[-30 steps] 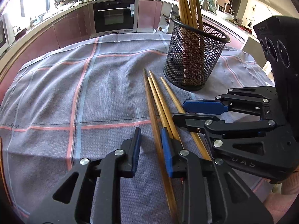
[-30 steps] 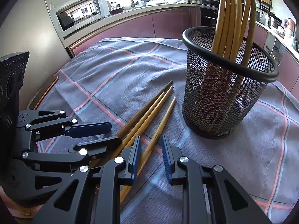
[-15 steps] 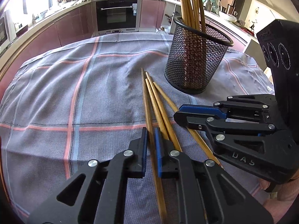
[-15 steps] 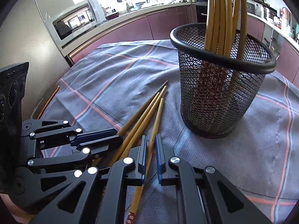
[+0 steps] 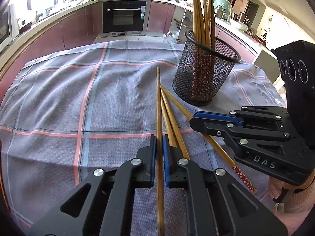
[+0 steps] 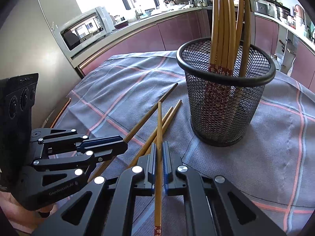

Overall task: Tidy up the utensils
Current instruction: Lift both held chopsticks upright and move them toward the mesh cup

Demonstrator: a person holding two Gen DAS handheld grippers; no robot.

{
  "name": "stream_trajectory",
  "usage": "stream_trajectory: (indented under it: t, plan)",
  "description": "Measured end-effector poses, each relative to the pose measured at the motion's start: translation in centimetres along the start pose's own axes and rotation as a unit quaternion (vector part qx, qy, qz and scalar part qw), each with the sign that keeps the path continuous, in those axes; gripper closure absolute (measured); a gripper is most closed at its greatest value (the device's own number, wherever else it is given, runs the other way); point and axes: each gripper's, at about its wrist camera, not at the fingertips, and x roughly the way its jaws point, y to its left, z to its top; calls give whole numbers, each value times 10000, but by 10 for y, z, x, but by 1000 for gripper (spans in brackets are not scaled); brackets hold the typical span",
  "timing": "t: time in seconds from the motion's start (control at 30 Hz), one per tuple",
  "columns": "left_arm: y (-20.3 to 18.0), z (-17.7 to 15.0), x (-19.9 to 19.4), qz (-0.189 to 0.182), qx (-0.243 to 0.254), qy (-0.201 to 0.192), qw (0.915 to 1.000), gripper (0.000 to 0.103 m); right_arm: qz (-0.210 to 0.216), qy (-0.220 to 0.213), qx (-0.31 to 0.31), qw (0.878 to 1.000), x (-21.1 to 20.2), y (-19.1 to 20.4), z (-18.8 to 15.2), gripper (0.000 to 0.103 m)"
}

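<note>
Where pink cabinets (image 5: 74, 29) curve, checked cloth (image 5: 59, 102) lies.

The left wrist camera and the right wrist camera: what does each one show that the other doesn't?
Only the left view shows the built-in oven and the left gripper clamped on its chopstick. Only the right view shows the microwave and the right gripper clamped on its own chopstick. Both show the mesh cup of chopsticks, the checked cloth and loose chopsticks.
</note>
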Motion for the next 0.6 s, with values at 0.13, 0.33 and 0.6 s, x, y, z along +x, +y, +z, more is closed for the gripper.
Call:
stream_trajectory:
  t: [0.13, 0.33, 0.6]
  plan:
    - [1, 2, -12, -46, -12, -134, 9999, 95, 73, -136, -60, 9999, -12, 1, 1, 98]
    - [0, 4, -26, -62, 3, -295, 9995, 95, 141, -282, -98, 9995, -23, 3, 3, 98]
    - [-5, 6, -38, -58, 31, -448, 9990, 95, 187, -509, -86, 9985, -37, 3, 5, 98]
